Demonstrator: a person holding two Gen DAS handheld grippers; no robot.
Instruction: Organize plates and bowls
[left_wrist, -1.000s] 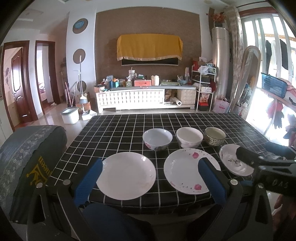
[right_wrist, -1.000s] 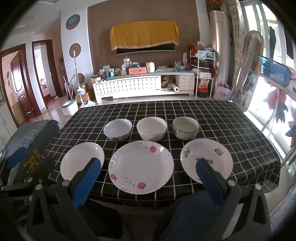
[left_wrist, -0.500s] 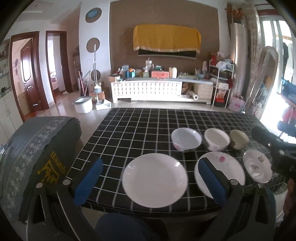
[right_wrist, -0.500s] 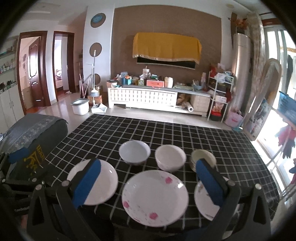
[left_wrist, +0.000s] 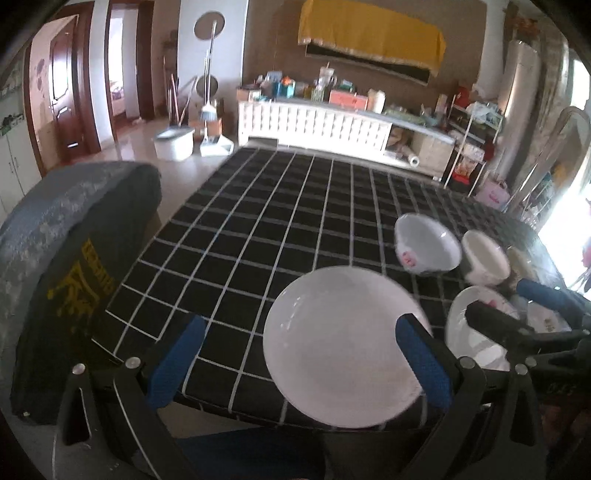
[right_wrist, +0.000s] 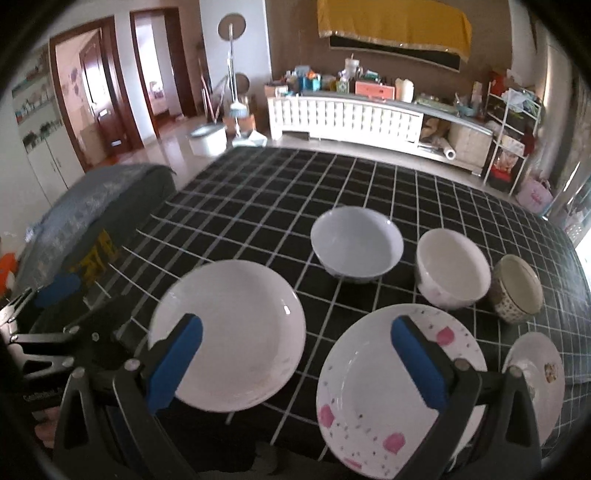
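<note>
While your left claw hangs low over the near edge of the bench, its blue pads are spread wide and grip nothing; the plain white plate lies between them, with the right pad in front of its rim. Your right claw is spread just as wide and empty, its left pad in front of the plain white plate and its right pad in front of the pink-flowered plate.

On the black checked cloth the plates sit in a near row: plain white, pink-flowered, then a small patterned plate at the far right edge. Behind them stand three bowls, apart from one another: a wide white bowl, a white bowl and a small patterned bowl.

In the left wrist view your right claw's black fingers cross in front of the pink-flowered plate. A chair with a grey cover stands just beside the bench's left side.
</note>
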